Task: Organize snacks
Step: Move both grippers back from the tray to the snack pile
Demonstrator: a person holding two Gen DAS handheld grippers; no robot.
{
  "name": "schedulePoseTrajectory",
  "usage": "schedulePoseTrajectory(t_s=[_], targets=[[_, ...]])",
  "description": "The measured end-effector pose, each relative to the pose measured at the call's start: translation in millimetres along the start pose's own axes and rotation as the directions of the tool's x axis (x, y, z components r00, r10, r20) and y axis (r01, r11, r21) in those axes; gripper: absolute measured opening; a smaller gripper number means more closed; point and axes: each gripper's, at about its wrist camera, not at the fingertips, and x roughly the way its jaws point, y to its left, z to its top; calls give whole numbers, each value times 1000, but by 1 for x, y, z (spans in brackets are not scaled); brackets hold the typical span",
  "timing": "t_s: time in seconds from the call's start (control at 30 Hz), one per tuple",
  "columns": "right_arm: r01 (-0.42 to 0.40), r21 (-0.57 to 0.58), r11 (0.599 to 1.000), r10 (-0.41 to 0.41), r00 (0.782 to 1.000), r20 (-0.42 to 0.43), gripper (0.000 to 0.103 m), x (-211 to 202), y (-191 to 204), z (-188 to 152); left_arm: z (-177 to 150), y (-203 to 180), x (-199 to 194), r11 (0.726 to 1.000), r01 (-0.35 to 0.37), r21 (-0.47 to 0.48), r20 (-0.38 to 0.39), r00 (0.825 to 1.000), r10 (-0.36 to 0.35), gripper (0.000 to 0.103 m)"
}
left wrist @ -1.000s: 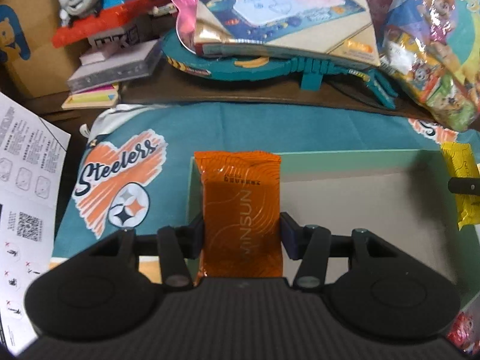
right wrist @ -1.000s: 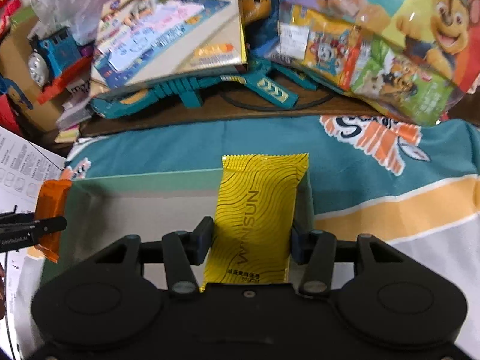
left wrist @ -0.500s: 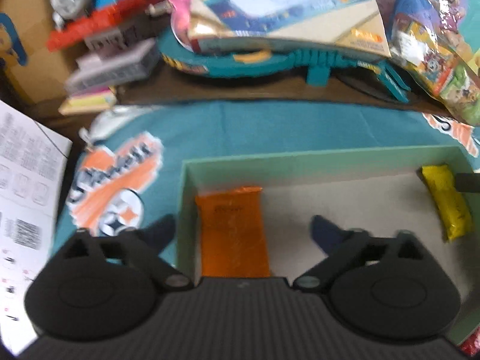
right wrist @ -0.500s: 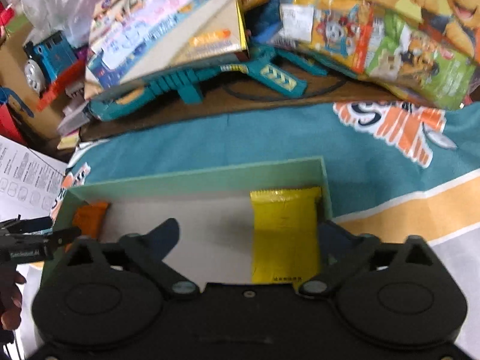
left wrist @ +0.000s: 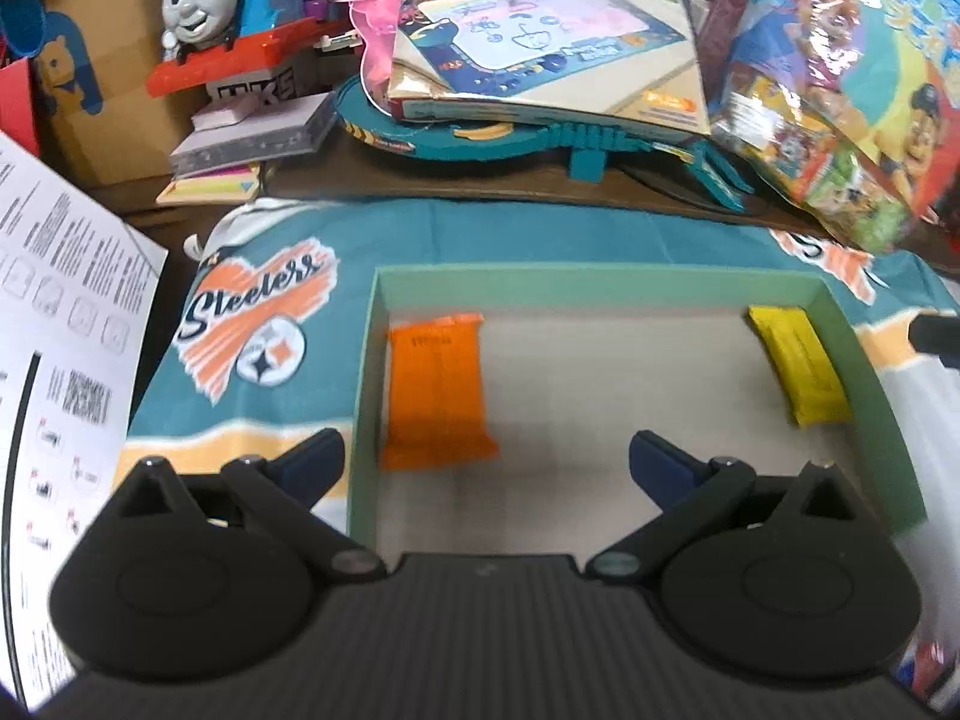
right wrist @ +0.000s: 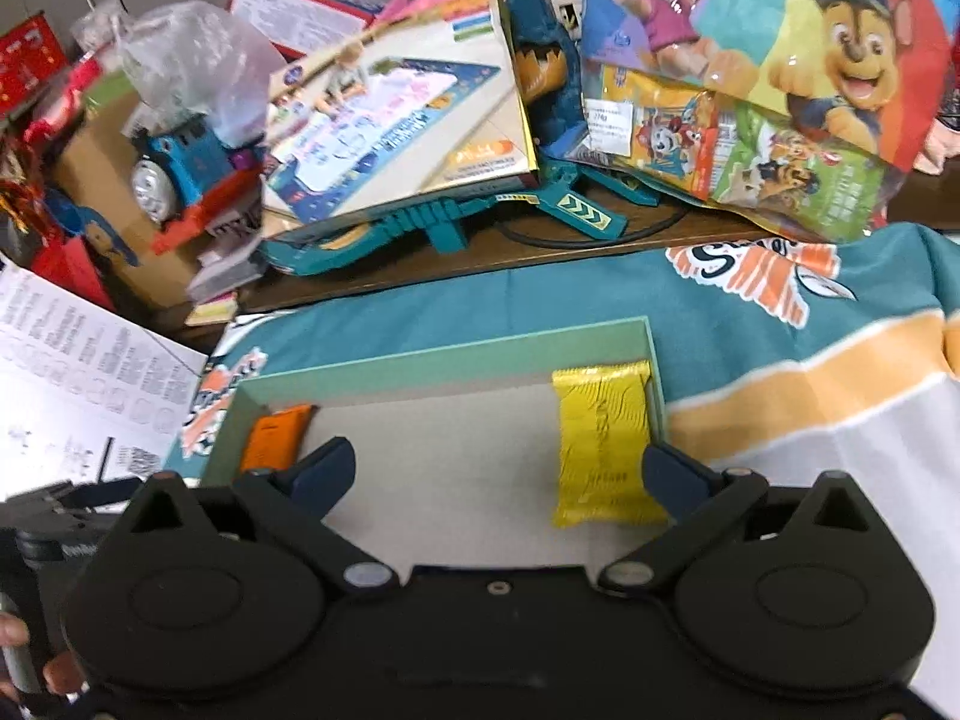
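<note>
An orange snack packet (left wrist: 437, 391) lies flat in the far left corner of a shallow green box (left wrist: 594, 281). A yellow snack packet (left wrist: 798, 372) lies in its far right corner. My left gripper (left wrist: 486, 459) is open and empty, raised above the box's near side, behind the orange packet. In the right wrist view the same box (right wrist: 444, 360) holds the yellow packet (right wrist: 603, 441) and the orange packet (right wrist: 276, 438). My right gripper (right wrist: 498, 471) is open and empty above the box, with the yellow packet beside its right finger.
The box sits on a teal Steelers cloth (left wrist: 264, 312). A toy train (left wrist: 222, 6), a drawing-mat box (left wrist: 540, 54) and Paw Patrol bags (left wrist: 840, 96) crowd the back. A printed paper sheet (left wrist: 54, 360) lies at the left.
Both grippers have opened and let go of their packets, which now lie in the box. Both grippers have pulled back and risen.
</note>
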Motion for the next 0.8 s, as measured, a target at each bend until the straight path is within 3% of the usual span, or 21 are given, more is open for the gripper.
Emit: schedulePoseTrajectory(t_s=[0.37, 0.57, 0.8], targets=[[-32, 27, 999, 32, 999, 7, 103, -78, -5, -75, -94, -10, -56, 1000, 28, 11, -39, 999, -27, 103], [-24, 83, 996, 29, 998, -62, 103, -84, -17, -128, -144, -8, -57, 999, 43, -33, -97, 994, -46, 103], [-44, 168, 985, 62, 993, -103, 103, -84, -24, -180, -178, -7, -52, 999, 6, -51, -126, 992, -13, 103]])
